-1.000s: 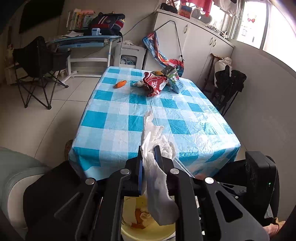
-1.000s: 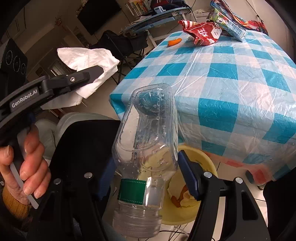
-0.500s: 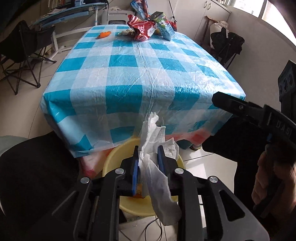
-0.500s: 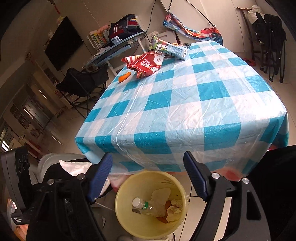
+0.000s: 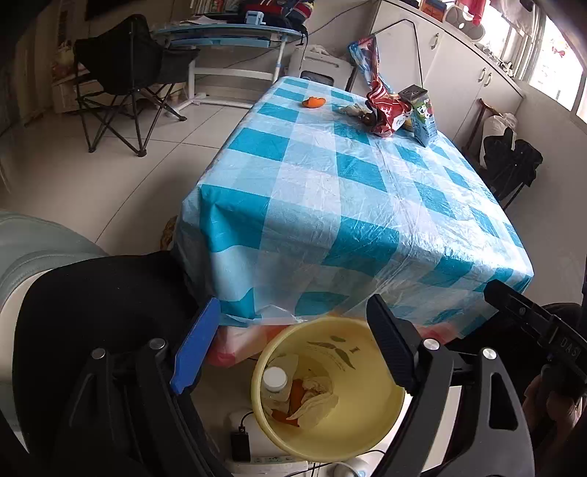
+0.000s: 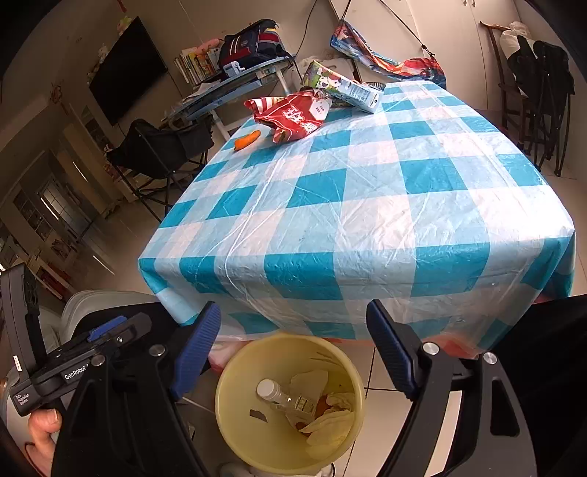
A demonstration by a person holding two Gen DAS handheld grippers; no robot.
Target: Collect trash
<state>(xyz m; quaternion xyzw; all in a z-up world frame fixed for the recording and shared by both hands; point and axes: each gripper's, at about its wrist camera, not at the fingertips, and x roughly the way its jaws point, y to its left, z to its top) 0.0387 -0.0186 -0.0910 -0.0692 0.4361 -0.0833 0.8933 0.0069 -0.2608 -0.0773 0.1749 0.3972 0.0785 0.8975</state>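
- A yellow bin (image 5: 370, 414) is standing on the floor just below the near edge of the tabletop (image 5: 348, 205), which is wearing a blue-and-white checked plastic cover.
- Trash is already lying in the bin: a clear plastic bottle (image 6: 282, 398) with a white cap, a crumpled white tissue (image 5: 315, 400), and bits of orange peel (image 5: 295, 394) beside them.
- More trash is sitting at the far end of the tabletop: a red snack bag (image 6: 291, 115), crumpled and open, with a milk carton (image 6: 343, 88) lying on its side just behind it.
- An orange piece of peel (image 6: 247, 140) is lying apart from the bag, near the tabletop's left edge in the right wrist view.
- The left claw (image 5: 293, 346) is hanging over the bin, its jaws having just been opening; they are standing wide apart now with nothing between them, and the bin's mouth is showing through the gap.
- The right claw (image 6: 293, 348) is likewise hovering above the bin with its jaws spread wide and holding nothing; they too have just been opening further.
- In the right wrist view, a hand (image 6: 42, 433) is gripping the handle of the left claw at the lower left.
- In the left wrist view, the body of the right claw is reaching in from the right edge.
- Beyond the tabletop, a black folding chair (image 5: 124, 77) is standing on the tiled floor (image 5: 110, 183), and a desk (image 5: 227, 35) is carrying a bag behind it.
- White cabinets (image 5: 451, 73) are lining the wall on the right.
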